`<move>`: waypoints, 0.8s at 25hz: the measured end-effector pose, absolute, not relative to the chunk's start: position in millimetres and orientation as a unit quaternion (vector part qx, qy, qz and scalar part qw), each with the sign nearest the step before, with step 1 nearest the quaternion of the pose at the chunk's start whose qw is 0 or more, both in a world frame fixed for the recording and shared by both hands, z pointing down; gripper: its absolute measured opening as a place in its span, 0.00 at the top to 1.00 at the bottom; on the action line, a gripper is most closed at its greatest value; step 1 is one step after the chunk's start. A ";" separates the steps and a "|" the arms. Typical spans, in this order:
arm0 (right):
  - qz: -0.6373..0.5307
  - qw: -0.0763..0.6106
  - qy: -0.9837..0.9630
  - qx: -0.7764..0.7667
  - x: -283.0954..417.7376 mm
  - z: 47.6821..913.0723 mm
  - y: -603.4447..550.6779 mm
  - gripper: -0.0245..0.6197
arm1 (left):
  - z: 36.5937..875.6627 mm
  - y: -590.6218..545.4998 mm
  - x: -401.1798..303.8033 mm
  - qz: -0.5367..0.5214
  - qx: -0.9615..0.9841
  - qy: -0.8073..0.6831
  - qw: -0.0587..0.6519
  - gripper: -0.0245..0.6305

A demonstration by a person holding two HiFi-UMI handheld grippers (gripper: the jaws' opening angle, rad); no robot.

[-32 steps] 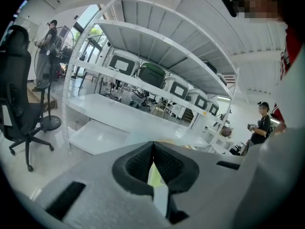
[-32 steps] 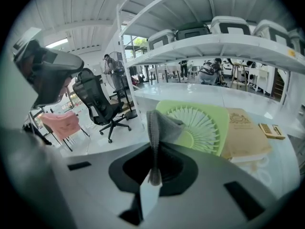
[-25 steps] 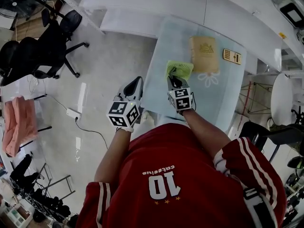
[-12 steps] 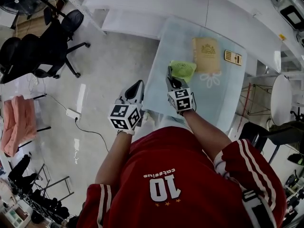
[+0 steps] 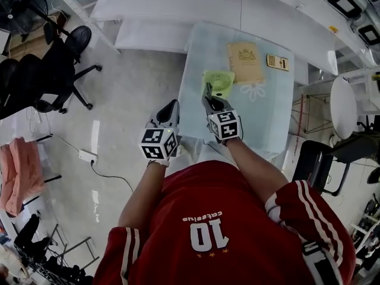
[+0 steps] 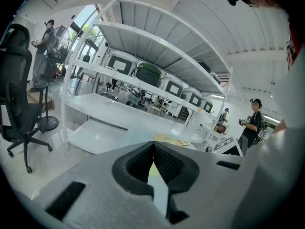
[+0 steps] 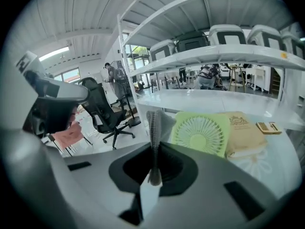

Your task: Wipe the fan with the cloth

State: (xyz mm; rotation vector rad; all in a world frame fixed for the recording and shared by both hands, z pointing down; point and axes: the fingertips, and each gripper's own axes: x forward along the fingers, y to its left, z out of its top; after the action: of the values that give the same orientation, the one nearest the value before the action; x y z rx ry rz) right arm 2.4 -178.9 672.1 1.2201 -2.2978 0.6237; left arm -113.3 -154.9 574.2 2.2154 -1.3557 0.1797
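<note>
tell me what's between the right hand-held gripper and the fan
Only the grey cloth, pinched in the right hand-held gripper, reaching toward the green fan; seen in the right gripper view.

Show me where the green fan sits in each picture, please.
Head view: fan mid-table, beside the tan book.
Left gripper view: only a green sliver seen between the left tongs, likely it.
Right gripper view: centre-right, behind the cloth.
Shared landmark: the book, at the fan's right.
</note>
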 end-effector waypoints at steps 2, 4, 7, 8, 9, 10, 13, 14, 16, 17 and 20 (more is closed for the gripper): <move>0.227 0.221 -0.832 0.456 7.5 665.1 -172.1 0.93 | 573.4 -150.6 -104.3 0.062 0.831 -0.482 0.271 0.96; 0.227 0.213 -0.827 0.469 13.6 659.1 -165.5 0.93 | 572.3 -145.8 -96.2 0.058 0.840 -0.465 0.275 0.96; 0.227 0.205 -0.815 0.491 26.8 654.3 -156.5 0.93 | 572.1 -141.6 -85.5 0.059 0.851 -0.444 0.274 0.96; 0.228 0.204 -0.810 0.501 32.1 653.9 -152.2 0.93 | 572.7 -139.3 -81.8 0.059 0.855 -0.437 0.275 0.96; 0.230 0.203 -0.804 0.510 37.2 654.2 -146.6 0.93 | 573.6 -135.6 -78.6 0.061 0.858 -0.429 0.277 0.96; 0.233 0.202 -0.797 0.518 42.3 654.9 -140.6 0.93 | 574.5 -131.6 -75.7 0.062 0.860 -0.422 0.280 0.96; 0.236 0.199 -0.780 0.544 62.2 655.5 -131.1 0.93 | 576.0 -126.4 -62.2 0.066 0.867 -0.405 0.282 0.96; 0.237 0.198 -0.775 0.552 69.5 655.5 -129.4 0.93 | 576.3 -126.0 -56.5 0.067 0.871 -0.398 0.281 0.96; 0.241 0.194 -0.767 0.562 82.2 656.1 -125.8 0.93 | 577.2 -125.6 -46.5 0.069 0.877 -0.386 0.278 0.96; 0.244 0.192 -0.764 0.566 87.6 656.9 -123.3 0.93 | 578.3 -125.5 -42.9 0.070 0.880 -0.380 0.278 0.96; 0.257 0.186 -0.752 0.578 102.9 660.6 -115.6 0.93 | 583.6 -128.6 -36.6 0.077 0.885 -0.369 0.275 0.96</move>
State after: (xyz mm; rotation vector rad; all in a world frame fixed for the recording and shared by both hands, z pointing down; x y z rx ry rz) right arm 102.9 -115.6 660.6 1.6284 -2.1178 0.7238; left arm -36.6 -128.6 583.6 2.3785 -0.9920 0.2058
